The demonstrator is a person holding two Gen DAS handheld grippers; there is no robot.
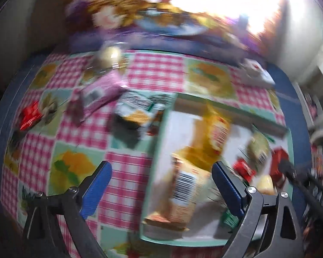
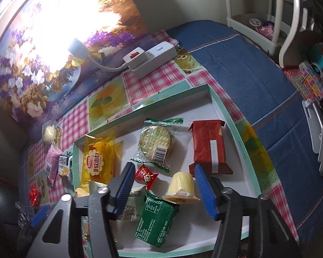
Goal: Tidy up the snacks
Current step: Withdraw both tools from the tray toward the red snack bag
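Observation:
A shallow white tray with a mint rim (image 2: 249, 165) lies on the checked cloth and holds several snacks: a yellow bread pack (image 2: 98, 159), a round cracker pack (image 2: 156, 140), a red-brown pack (image 2: 208, 144), a small red candy (image 2: 146, 175), a yellow jelly cup (image 2: 182, 187) and a green pack (image 2: 156, 219). My right gripper (image 2: 163, 185) is open and empty above the candy and jelly cup. My left gripper (image 1: 161, 185) is open and empty over the tray's left rim (image 1: 159, 146); that view is blurred. Outside the tray lie a pink pack (image 1: 101, 90), a dark-and-white pack (image 1: 135, 116) and a red candy (image 1: 30, 116).
A white power strip (image 2: 148, 59) and a lamp (image 2: 77, 46) stand at the back by a flower picture (image 2: 32, 79). A wrapped round pastry (image 2: 49, 134) lies at the back left. Blue cloth (image 2: 258, 68) covers the table's right side. A white rack (image 2: 269, 21) stands beyond.

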